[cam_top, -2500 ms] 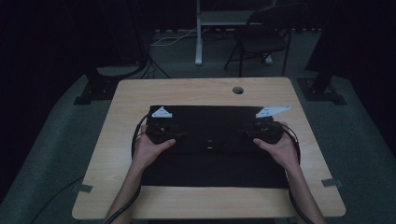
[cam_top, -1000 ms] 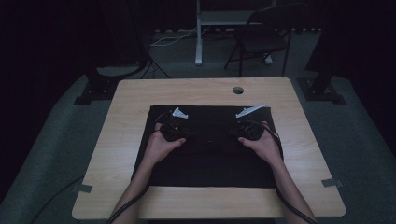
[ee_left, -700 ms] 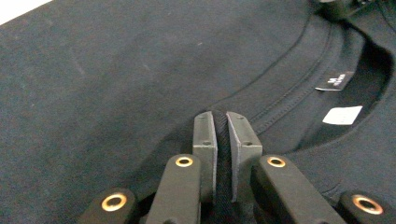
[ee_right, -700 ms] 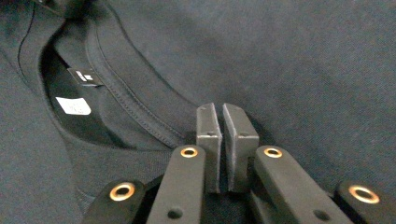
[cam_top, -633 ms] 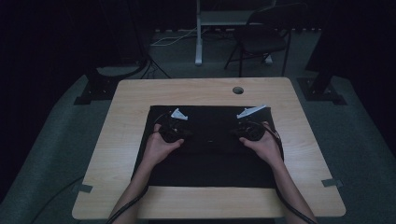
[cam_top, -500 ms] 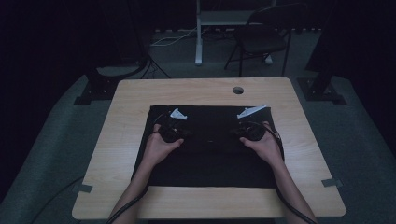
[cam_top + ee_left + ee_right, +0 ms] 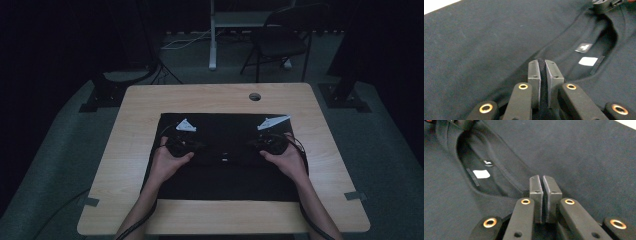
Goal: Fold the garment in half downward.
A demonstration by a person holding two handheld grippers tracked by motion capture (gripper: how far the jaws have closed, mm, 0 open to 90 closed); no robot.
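A black T-shirt (image 7: 225,175) lies flat on the wooden table (image 7: 135,150), collar toward the far side. Its neckline (image 7: 610,37) carries a white label (image 7: 588,61), also seen as the label (image 7: 481,174) in the right gripper view. My left gripper (image 7: 543,62) is shut on a ridge of the shirt's fabric just left of the collar; from above this left gripper (image 7: 200,146) points inward. My right gripper (image 7: 542,178) is shut on the shirt (image 7: 579,157) at the collar's other side, and from above the right gripper (image 7: 251,146) faces the left one.
Bare wood lies to the left and right of the shirt. A round cable hole (image 7: 254,96) sits near the table's far edge. Tape marks (image 7: 355,196) lie at the near corners. A folding chair (image 7: 280,42) stands behind the table.
Both hands came inward from the shirt's far corners toward the collar. Over the last second the left hand shifted a little to the left; the right hand stayed put.
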